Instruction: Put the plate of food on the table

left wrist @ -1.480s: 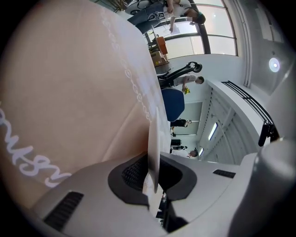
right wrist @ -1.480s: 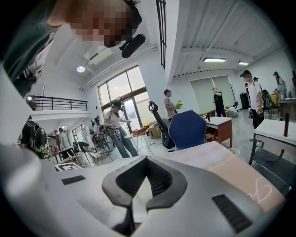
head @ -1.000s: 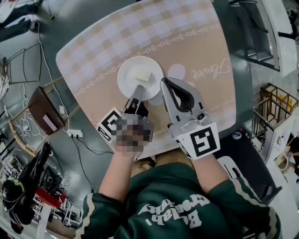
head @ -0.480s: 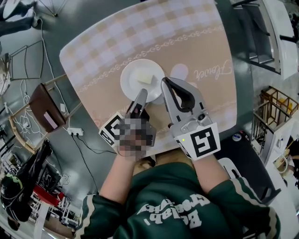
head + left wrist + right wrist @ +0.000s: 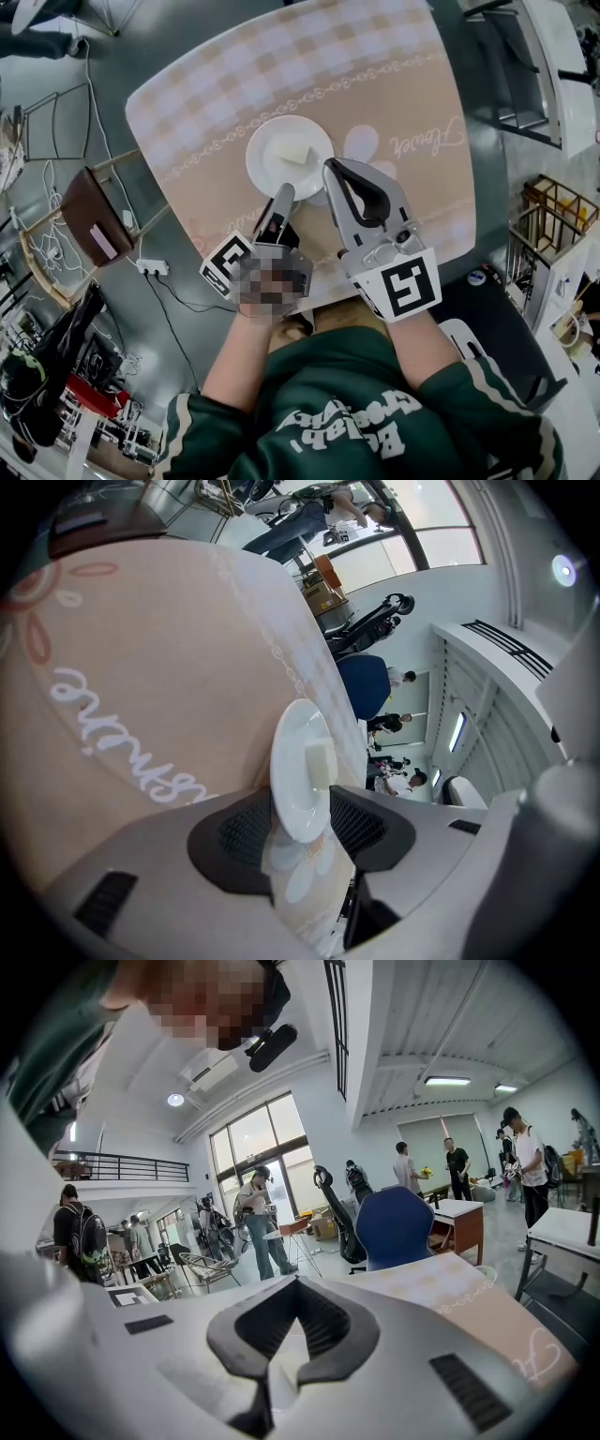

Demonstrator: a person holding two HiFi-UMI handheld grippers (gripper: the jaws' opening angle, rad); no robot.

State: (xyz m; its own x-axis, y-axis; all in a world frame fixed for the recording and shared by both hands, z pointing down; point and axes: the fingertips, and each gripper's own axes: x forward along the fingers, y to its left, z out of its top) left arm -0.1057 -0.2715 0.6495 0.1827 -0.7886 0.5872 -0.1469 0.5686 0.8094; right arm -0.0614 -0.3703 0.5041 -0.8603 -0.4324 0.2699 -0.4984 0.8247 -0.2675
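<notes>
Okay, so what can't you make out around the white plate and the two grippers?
Food: the pale square block on the round white plate is too small in the head view and featureless in the left gripper view to name.
Plate's near rim: in the head view it is covered by the left gripper, whose jaws have just been opening with the rim between them.
Plate, right gripper view: unseen. The right gripper fills the lower picture with its grey body.

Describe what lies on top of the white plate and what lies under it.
On the plate sits one pale block of food. Under it lies the patterned table; the patch directly beneath is covered by the plate.
</notes>
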